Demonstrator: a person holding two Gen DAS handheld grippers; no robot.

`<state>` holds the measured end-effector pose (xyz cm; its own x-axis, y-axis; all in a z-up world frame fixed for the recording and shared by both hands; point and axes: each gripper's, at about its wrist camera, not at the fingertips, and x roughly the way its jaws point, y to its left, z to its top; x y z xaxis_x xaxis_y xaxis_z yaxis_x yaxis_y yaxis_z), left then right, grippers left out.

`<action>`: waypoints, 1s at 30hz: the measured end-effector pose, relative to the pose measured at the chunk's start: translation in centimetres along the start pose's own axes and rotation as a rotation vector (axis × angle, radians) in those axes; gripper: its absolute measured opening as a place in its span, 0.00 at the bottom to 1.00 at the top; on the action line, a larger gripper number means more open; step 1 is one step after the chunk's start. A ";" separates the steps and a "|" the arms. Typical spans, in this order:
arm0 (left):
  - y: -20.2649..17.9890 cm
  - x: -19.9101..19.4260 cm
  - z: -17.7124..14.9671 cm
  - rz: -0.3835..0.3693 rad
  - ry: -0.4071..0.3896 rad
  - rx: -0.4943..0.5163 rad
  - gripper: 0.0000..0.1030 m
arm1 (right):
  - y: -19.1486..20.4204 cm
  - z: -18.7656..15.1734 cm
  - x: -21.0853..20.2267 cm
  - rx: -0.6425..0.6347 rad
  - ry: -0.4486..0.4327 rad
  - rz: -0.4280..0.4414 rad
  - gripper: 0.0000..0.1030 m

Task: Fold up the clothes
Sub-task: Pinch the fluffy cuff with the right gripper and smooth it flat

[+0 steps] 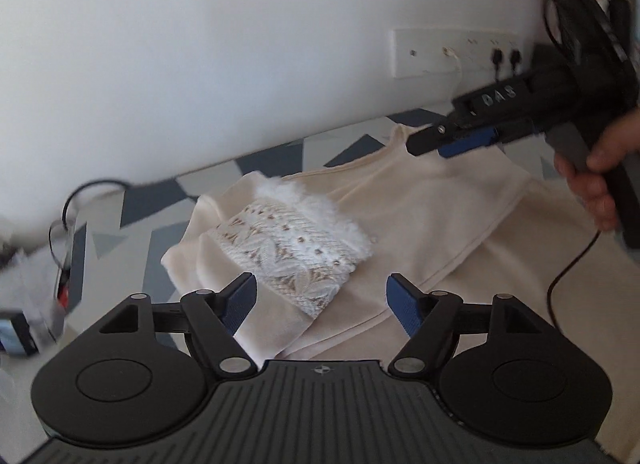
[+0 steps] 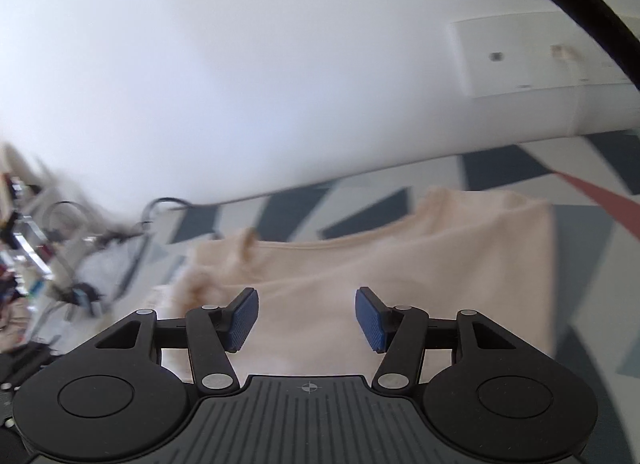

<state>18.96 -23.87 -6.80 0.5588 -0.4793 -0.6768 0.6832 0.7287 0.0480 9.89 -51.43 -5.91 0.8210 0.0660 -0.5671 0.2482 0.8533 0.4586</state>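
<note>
Hovering both tongs, left (image 1: 320,300) and right (image 2: 306,318), wide and empty over the part-folded cream top (image 1: 420,215); lace sleeve (image 1: 296,252) at ten o'clock.

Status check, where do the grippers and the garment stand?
Left gripper open, empty, over the lace panel. Right gripper open, empty, above the cream garment. Garment partly folded on the patterned surface. Nothing in the way.

A soft, matt cream cloth garment (image 1: 420,215) is seen ahead of the left gripper (image 1: 322,300), with a lace-textured, fluffy-edged white panel (image 1: 296,248). Matt black plastic links and ribbed blue pads (image 2: 242,318) are shown on the right gripper (image 2: 308,318).
</note>
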 end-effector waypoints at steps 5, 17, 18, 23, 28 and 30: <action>5.1 -1.0 0.3 -0.009 0.002 -0.300 0.71 | 4.4 0.1 3.2 -0.062 0.081 0.165 0.46; 11.6 -0.1 0.2 -0.097 0.019 -0.767 0.71 | 4.7 -1.3 1.6 0.013 0.158 0.127 0.06; 11.5 0.2 0.3 -0.103 0.022 -0.766 0.71 | 4.3 -1.4 0.9 0.032 0.157 0.121 0.06; 9.4 2.3 1.8 -0.157 0.053 -0.710 0.71 | 3.2 -3.8 2.3 0.002 0.279 0.029 0.26; 7.0 4.5 3.5 -0.214 0.087 -0.642 0.71 | 3.1 -2.5 1.5 0.039 0.180 0.048 0.38; 6.0 5.1 4.2 -0.221 0.090 -0.596 0.71 | 3.0 -1.7 2.0 0.040 0.169 0.043 0.41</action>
<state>27.93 -23.98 -6.89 0.3747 -0.6255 -0.6843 0.3846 0.7765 -0.4992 11.43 -47.87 -6.87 0.7339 0.1911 -0.6518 0.2380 0.8264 0.5103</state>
